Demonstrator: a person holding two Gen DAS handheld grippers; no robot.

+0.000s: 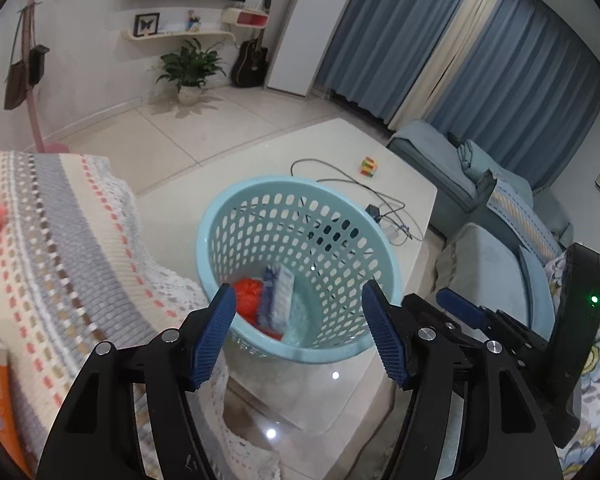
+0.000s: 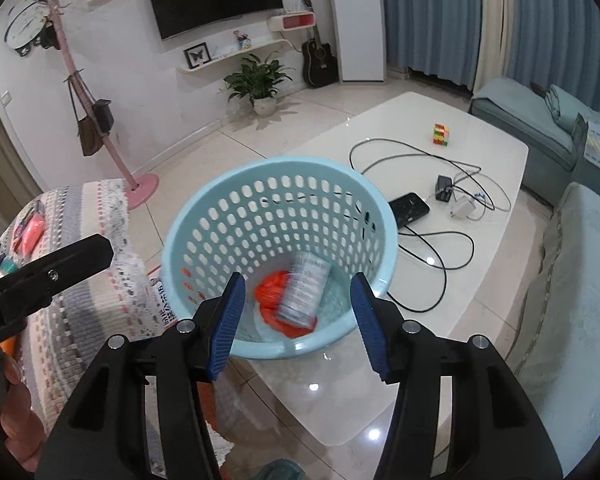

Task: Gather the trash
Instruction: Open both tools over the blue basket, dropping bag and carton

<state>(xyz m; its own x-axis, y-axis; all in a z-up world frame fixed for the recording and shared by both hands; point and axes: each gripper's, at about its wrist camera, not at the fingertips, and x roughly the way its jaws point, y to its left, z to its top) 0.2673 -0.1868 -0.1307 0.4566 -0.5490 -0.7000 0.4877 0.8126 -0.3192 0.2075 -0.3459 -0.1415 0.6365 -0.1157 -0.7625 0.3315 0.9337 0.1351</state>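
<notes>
White coffee table [image 2: 480,280] bears a blue basket [image 2: 276,184] holding trash [image 2: 304,292]; both tools, left [image 1: 300,332] and right [image 2: 296,324], gape empty.

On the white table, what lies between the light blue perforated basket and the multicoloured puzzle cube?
Only loops of black cable on bare white table separate the light blue perforated basket from the multicoloured puzzle cube; the right wrist view shows it best.

basket [image 2: 204,216]: perforated smooth plastic | table [image 2: 480,280]: glossy white | cover [image 1: 52,240]: knitted cloth
</notes>
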